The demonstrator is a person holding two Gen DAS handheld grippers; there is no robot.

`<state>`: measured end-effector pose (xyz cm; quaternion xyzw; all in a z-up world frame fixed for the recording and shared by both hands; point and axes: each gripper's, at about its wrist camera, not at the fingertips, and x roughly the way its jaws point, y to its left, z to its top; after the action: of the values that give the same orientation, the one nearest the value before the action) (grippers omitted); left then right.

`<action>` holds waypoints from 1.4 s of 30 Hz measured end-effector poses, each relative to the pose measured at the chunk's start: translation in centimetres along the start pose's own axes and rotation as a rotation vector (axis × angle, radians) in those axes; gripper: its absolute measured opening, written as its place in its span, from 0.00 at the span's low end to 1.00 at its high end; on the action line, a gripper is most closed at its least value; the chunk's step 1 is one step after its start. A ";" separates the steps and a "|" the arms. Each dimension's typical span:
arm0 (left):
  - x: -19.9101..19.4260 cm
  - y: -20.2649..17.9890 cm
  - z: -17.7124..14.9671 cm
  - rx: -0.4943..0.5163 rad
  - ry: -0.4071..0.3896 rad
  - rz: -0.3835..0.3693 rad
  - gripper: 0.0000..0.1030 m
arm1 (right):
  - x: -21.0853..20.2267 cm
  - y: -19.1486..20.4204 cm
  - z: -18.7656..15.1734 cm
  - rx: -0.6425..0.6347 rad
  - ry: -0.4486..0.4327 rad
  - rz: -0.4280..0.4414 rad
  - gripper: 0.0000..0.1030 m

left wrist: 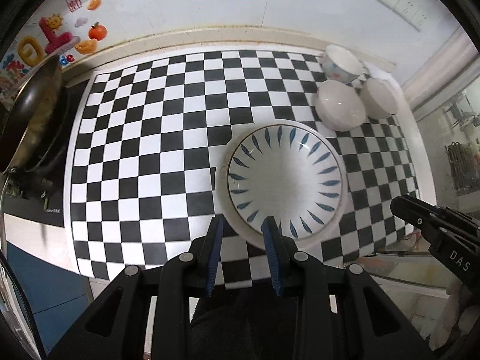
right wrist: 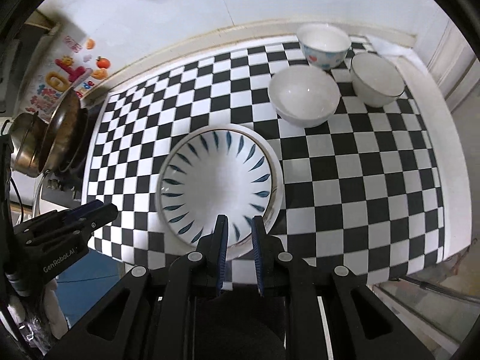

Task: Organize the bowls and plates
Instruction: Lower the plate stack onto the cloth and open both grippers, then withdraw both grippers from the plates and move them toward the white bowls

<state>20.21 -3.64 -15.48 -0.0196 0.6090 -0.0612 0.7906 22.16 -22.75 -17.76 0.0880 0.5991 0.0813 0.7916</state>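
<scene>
Far left, a dark pan (right wrist: 64,129) sits tilted on the stove beside a steel pot (right wrist: 25,147), off the working mat, I judge to keep it free for crockery. Wall stickers (left wrist: 57,34) behind show fruit and cartoon lettering; I cannot read them.

My left gripper (left wrist: 244,234) hangs over the near rim of the blue-leaf plate (left wrist: 285,177), jaws nearly closed, nothing between the pads. Seen from the right wrist, its body reads "GenRobot.AI".

The plate rests nested on a plain white plate (left wrist: 220,186), whose rim peeks out on the left: I judge the plates are already stacked mid-mat on the checkered mat (left wrist: 144,156).

My right gripper (right wrist: 240,228) hovers above the same stack, jaws also almost together and empty. From the left wrist its casing shows "DAS".

Right rear, three bowls stand close together but unstacked: heart-print bowl (right wrist: 324,45), white bowl (right wrist: 304,96), rimmed bowl (right wrist: 376,79). Likely the nesting left to do
</scene>
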 end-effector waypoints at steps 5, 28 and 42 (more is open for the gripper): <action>-3.0 -0.1 -1.8 0.015 -0.047 -0.008 0.25 | -3.7 1.8 -2.1 -0.027 -0.073 -0.031 0.22; -11.3 -1.1 -6.7 0.082 -0.200 -0.029 0.30 | -13.2 6.2 -8.1 -0.045 -0.206 -0.061 0.24; -11.4 -2.1 -5.5 0.080 -0.211 -0.014 0.34 | -14.0 4.5 -7.3 -0.016 -0.226 -0.020 0.52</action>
<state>11.91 -4.08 -5.77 0.0014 0.5195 -0.0884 0.8499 11.28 -21.36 -5.59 0.0844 0.5064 0.0676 0.8555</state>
